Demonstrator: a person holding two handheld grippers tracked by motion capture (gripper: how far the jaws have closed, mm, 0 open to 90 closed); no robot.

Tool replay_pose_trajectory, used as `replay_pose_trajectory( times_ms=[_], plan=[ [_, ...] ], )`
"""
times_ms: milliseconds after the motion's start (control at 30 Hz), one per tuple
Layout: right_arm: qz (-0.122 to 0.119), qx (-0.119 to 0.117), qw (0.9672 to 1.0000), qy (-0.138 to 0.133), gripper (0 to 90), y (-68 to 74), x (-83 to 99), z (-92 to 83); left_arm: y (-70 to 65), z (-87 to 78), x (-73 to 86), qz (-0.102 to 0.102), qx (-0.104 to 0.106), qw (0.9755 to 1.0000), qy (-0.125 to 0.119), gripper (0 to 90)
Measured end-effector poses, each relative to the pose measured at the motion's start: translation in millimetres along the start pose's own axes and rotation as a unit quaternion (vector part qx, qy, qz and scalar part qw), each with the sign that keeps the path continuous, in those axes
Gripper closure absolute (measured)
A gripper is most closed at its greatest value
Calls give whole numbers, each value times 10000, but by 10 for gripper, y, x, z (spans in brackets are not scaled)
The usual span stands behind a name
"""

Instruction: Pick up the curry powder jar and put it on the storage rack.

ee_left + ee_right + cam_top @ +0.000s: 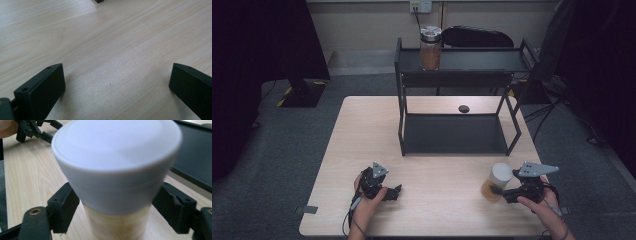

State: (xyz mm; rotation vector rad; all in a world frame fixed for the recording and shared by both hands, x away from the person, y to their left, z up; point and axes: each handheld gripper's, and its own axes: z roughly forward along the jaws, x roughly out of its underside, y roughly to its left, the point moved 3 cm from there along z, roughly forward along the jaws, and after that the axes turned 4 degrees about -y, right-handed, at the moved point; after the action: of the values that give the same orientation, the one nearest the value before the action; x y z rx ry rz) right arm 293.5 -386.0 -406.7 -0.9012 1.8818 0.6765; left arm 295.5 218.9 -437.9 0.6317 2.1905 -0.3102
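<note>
A jar with a white lid point(497, 176) and brownish contents stands on the wooden table point(437, 170) at the front right. My right gripper point(498, 191) comes at it from the right, one jaw on each side. In the right gripper view the jar point(117, 170) looms close and the pads press its body just under the lid. My left gripper point(398, 192) rests at the front left, pointing right. Its jaws stand wide apart over bare wood point(117, 87) with nothing between them.
A black two-level rack point(457, 135) stands at the back of the table, its lower shelf bare. On its top shelf is a second jar with a metal lid point(430, 47). A small black disc point(464, 108) lies behind the rack. Dark floor surrounds the table.
</note>
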Motion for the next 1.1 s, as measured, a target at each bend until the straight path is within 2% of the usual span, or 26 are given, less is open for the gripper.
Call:
replay_pose_trajectory(
  times_ms=[167,200,267,367,433,500,633,700,1033,1100],
  plan=[
    [-98,124,9999,-66,331,52,6,43,0,0,-1,2,-1,10000,2,1],
    [-52,104,9999,-101,335,40,13,43,0,0,0,0,-1,10000,1,1],
    [-159,114,9997,-149,340,50,22,40,0,0,0,-1,-1,10000,1,1],
    [-182,161,9996,-153,347,74,4,41,0,0,-1,2,0,10000,2,1],
    [-176,174,9996,-145,353,79,-31,40,0,0,-1,1,0,10000,2,1],
    [-93,83,9998,-129,355,45,-77,50,0,0,-1,1,0,10000,1,1],
    [-237,120,9996,-69,355,67,-194,92,0,0,-1,2,0,10000,2,1],
    [-208,83,9997,-83,355,54,-234,115,0,0,-1,1,0,10000,2,1],
    [-93,-1,9999,-49,355,-37,-486,313,0,0,-1,2,0,10000,3,1],
    [-107,50,9999,-43,355,-48,-530,351,0,0,-1,2,0,10000,3,1]
  ],
)
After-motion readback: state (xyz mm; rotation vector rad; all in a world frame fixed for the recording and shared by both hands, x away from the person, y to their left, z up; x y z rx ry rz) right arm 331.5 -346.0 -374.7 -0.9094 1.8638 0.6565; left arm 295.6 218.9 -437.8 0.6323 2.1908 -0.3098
